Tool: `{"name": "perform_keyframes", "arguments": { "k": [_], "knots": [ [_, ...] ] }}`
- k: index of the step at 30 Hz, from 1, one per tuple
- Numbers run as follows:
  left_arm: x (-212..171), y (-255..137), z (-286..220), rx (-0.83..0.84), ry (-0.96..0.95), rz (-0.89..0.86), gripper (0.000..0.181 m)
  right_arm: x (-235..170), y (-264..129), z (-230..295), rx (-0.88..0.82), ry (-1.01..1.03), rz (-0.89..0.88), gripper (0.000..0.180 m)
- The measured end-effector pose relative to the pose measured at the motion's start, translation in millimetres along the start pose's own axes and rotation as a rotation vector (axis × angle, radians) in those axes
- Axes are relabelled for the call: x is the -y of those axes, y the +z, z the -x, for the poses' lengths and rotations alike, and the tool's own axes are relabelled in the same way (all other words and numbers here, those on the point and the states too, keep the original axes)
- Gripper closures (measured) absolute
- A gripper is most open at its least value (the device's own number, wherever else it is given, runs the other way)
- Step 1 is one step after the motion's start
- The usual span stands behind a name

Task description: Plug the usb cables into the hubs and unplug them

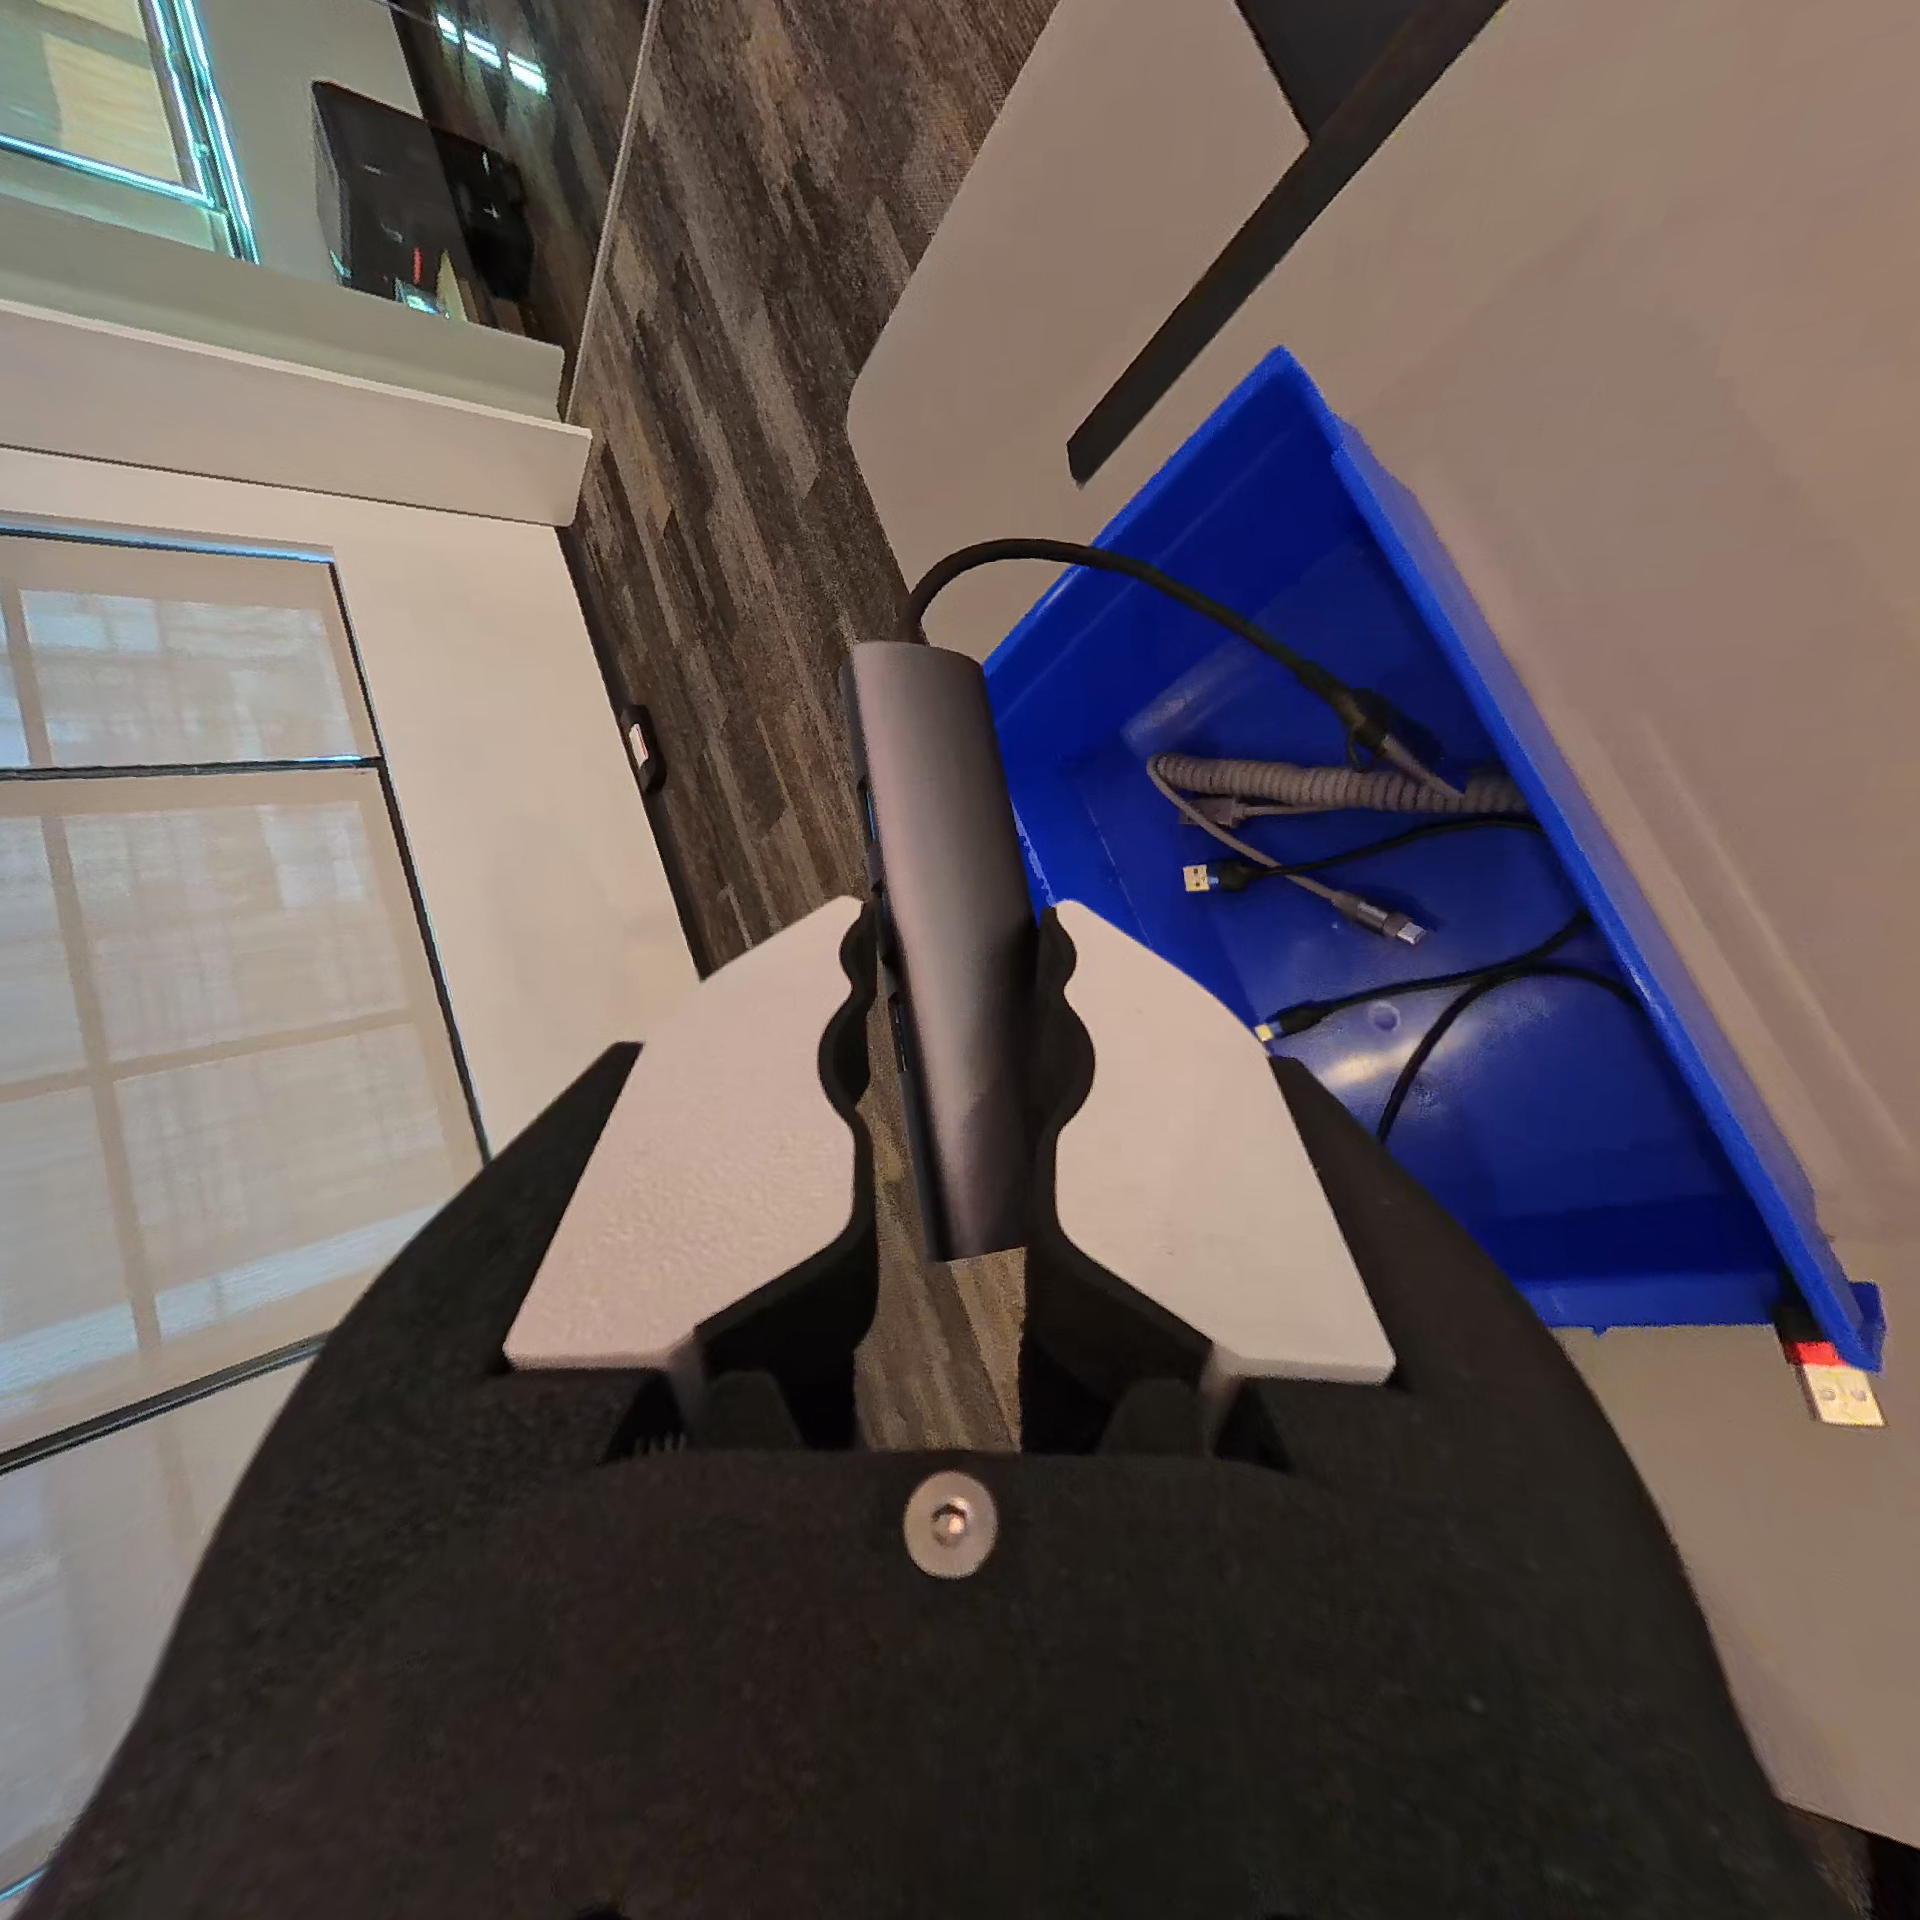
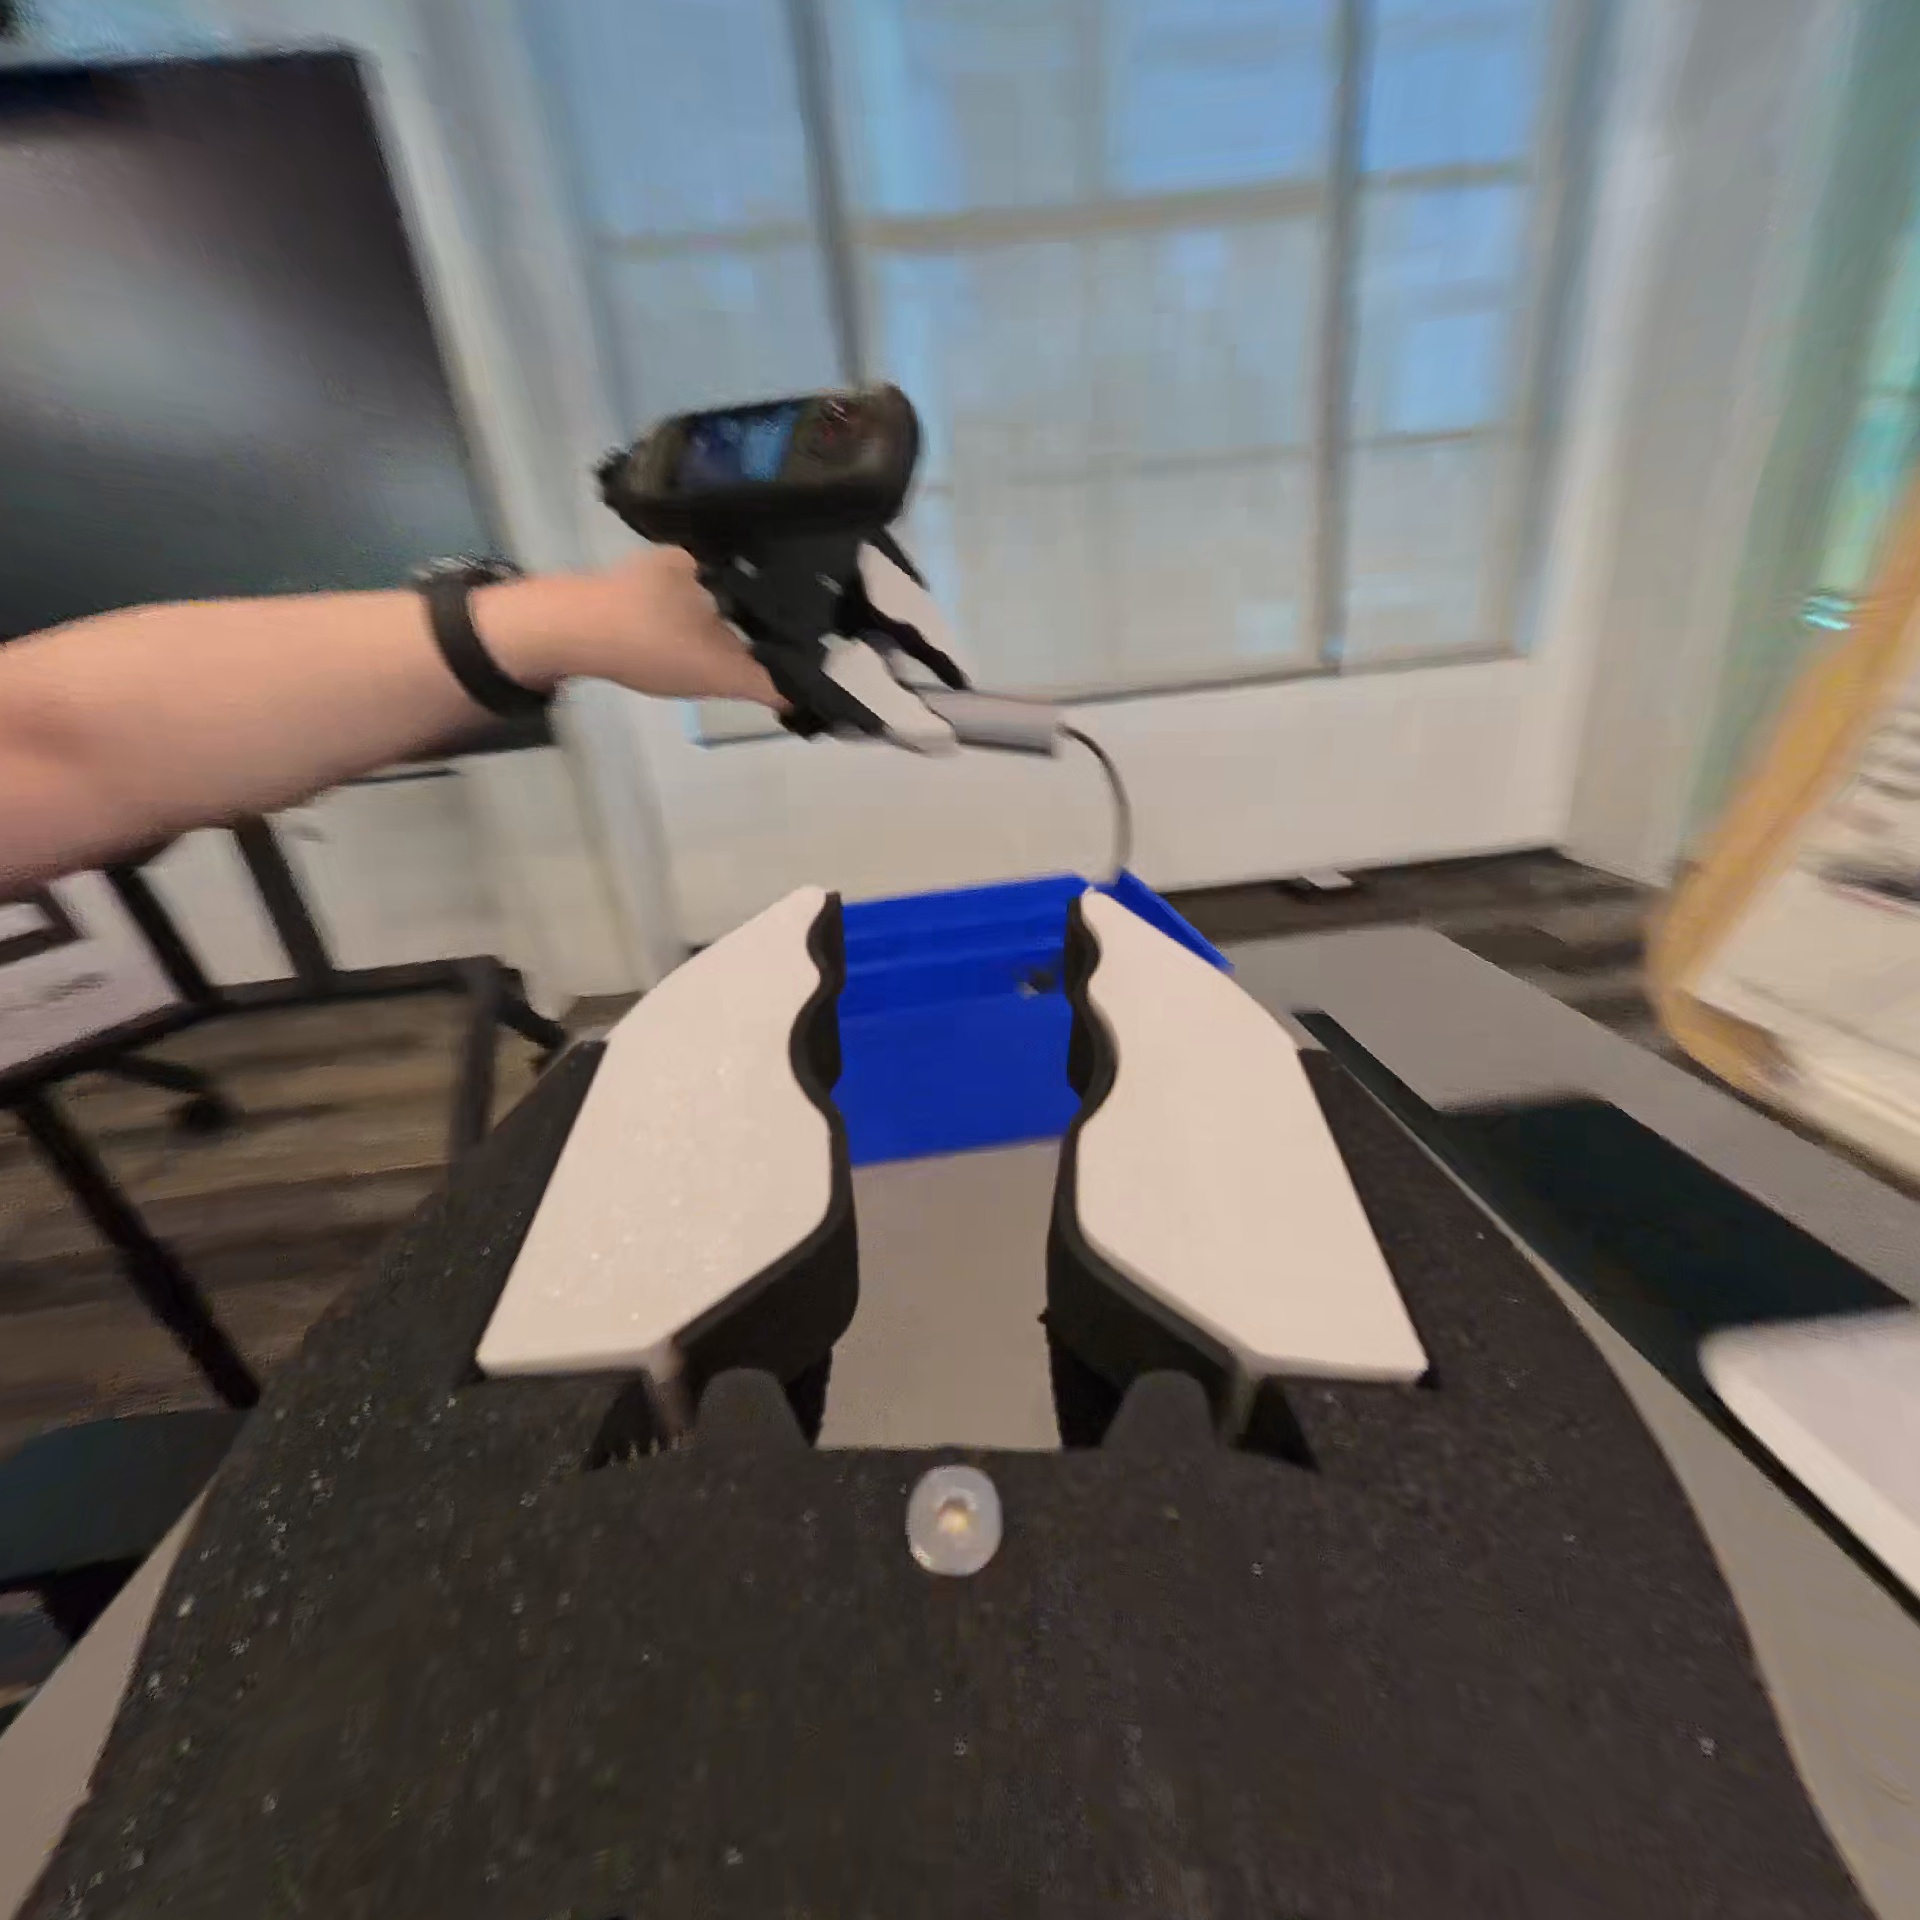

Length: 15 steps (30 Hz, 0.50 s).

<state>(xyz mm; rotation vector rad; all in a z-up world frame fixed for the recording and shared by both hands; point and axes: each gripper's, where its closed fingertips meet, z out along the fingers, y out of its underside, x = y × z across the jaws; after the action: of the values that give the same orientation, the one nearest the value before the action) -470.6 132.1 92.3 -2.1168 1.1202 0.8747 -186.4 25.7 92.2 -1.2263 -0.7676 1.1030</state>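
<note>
Left gripper [image 1: 951, 925]: clamped on the grey hub [image 1: 940, 935], lifted in the air.
Right gripper [image 2: 951, 925]: fingers spread, nothing between them, low over the grey table [image 2: 935, 1268].
Hub cable [image 1: 1132, 582]: black, arcs into the blue bin [image 1: 1621, 852].
Bin contents: coiled grey cable [image 1: 1340, 784], black cables with plugs.
Red-banded plug [image 1: 1834, 1382]: pokes past the bin's near corner.

Hub [image 1: 940, 935] ports turned away, unreadable.
</note>
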Motion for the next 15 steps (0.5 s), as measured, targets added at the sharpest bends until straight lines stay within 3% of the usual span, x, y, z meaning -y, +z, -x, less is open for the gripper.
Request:
{"name": "perform_keyframes", "arguments": {
  "k": [3,7,15],
  "knots": [
    [3,-6,-1,0.003,0.03,-0.023,0.151,-4,58,-5,0.169,0.028,0.023,0.141],
    [12,-12,-1,0.004,0.059,-0.068,0.151,-33,109,-15,0.222,0.065,0.202,0.136],
    [20,-14,3,0.049,0.136,-0.081,0.151,-39,106,-24,0.172,0.037,0.171,0.139]
  ]
}}
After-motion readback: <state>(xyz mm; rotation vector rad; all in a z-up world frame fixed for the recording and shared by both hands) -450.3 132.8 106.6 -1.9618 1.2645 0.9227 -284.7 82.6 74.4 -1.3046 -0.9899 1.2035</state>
